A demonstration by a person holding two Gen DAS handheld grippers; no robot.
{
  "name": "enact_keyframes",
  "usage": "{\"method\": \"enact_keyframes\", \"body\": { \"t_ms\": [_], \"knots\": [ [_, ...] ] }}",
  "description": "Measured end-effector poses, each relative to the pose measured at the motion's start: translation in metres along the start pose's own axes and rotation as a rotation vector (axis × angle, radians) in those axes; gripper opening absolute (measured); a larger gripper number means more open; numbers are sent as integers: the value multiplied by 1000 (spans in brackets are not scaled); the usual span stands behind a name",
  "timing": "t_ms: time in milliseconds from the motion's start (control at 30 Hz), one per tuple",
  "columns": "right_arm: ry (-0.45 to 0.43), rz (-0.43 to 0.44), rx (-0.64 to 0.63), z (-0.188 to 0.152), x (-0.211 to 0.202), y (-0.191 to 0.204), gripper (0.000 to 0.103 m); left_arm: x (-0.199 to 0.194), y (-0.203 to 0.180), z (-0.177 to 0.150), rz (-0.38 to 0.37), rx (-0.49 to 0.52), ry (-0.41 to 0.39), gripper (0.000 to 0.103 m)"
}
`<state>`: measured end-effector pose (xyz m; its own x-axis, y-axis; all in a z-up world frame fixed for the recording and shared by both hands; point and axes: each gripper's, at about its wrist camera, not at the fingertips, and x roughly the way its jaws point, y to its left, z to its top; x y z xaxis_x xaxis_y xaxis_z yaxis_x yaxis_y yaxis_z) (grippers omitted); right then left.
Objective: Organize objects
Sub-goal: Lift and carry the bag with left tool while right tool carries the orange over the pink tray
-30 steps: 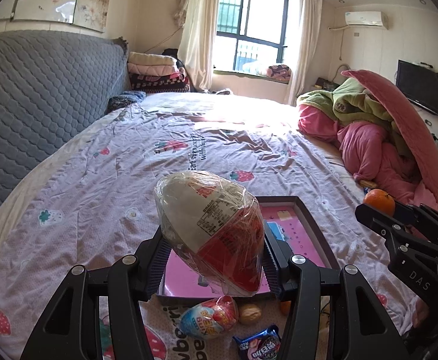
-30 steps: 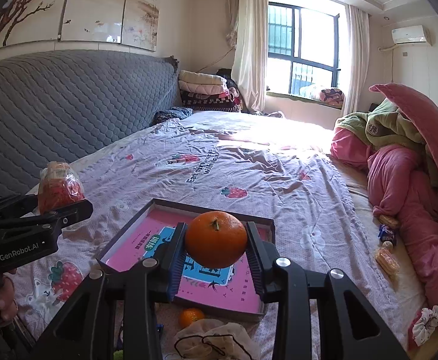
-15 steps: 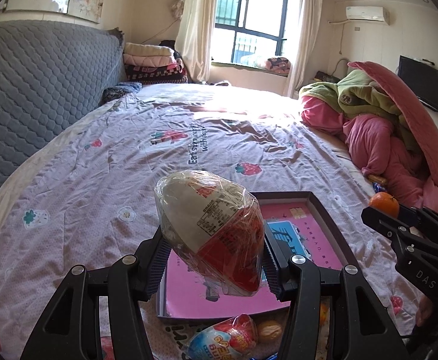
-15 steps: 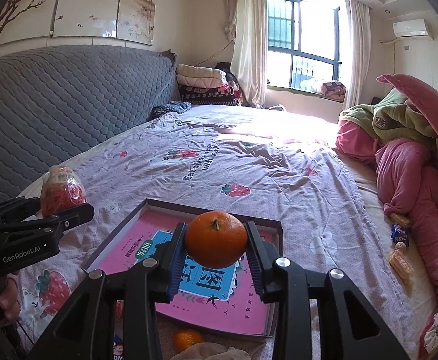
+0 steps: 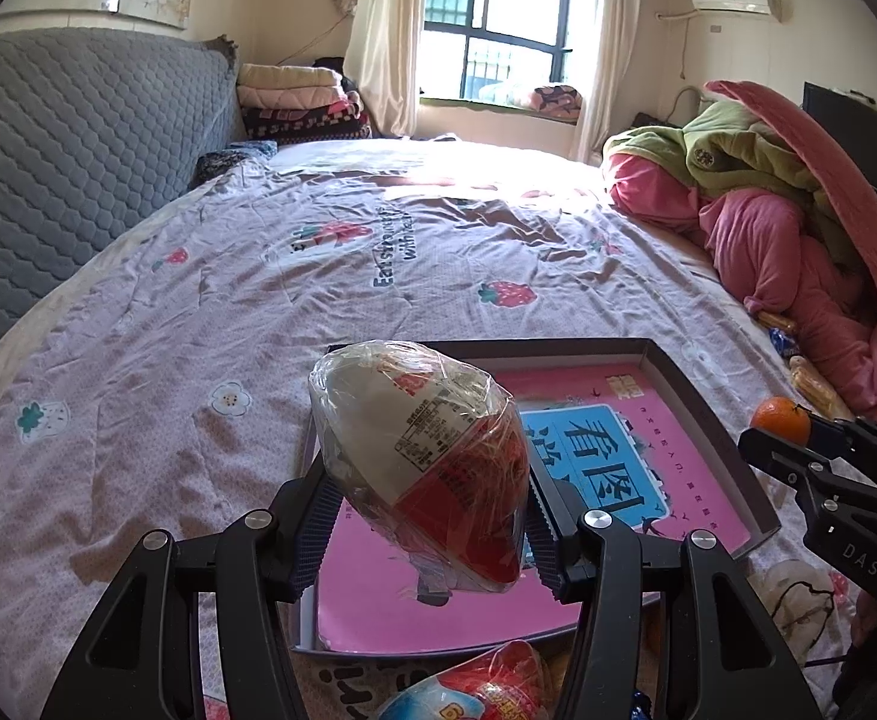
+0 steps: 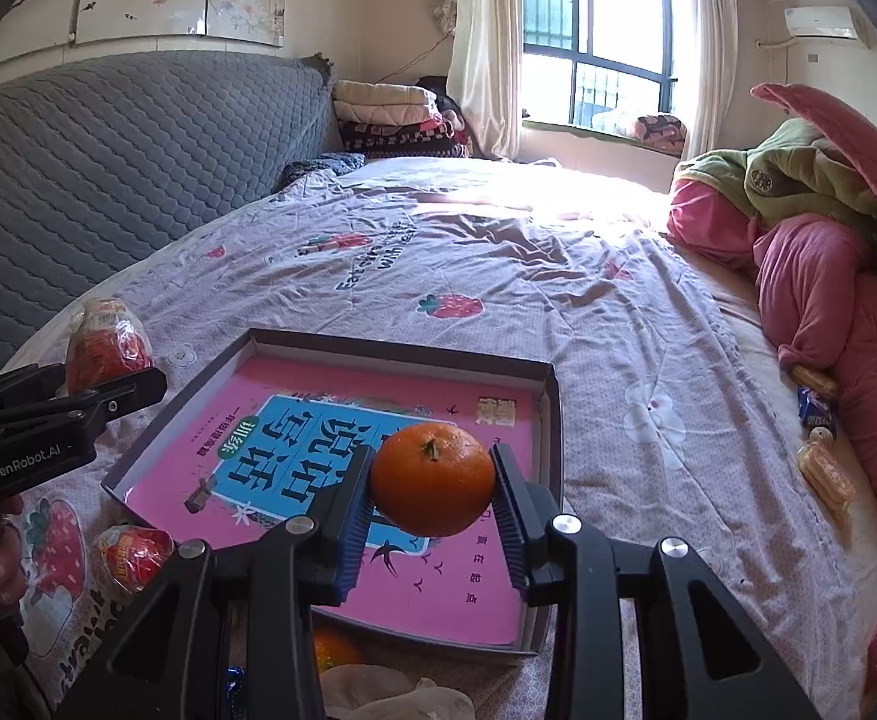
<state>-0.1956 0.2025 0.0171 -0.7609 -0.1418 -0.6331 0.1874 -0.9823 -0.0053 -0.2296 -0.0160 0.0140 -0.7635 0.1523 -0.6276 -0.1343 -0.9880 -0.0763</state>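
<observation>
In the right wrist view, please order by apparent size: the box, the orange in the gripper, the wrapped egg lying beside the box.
1. box
2. orange, though nearness to the camera enlarges it
3. wrapped egg

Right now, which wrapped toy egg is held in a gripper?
The big white-and-red egg, clamped in the left gripper; the smaller egg lies on the bedsheet.

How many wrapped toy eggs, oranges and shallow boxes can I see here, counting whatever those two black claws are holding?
Plastic-wrapped red-and-white toy eggs: 2, one in the left gripper, one lying on the bedsheet
Round oranges: 2, one in the right gripper, one on the sheet in front of the box
Shallow dark cardboard box: 1
Total: 5
</observation>
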Motion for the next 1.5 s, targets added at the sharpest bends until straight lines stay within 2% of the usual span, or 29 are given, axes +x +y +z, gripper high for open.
{"method": "enact_keyframes", "body": {
  "t_ms": [633, 867, 1500],
  "knots": [
    [155, 13, -1, -19, 38, -7, 38, 43, 1, -19, 33, 20, 116, 57],
    [181, -5, -2, -23, 44, -8, 38, 53, 2, -24, 14, 8, 161, 57],
    [251, -34, 18, -31, 63, -16, 38, 66, 3, -32, 13, 9, 217, 57]
  ]
}}
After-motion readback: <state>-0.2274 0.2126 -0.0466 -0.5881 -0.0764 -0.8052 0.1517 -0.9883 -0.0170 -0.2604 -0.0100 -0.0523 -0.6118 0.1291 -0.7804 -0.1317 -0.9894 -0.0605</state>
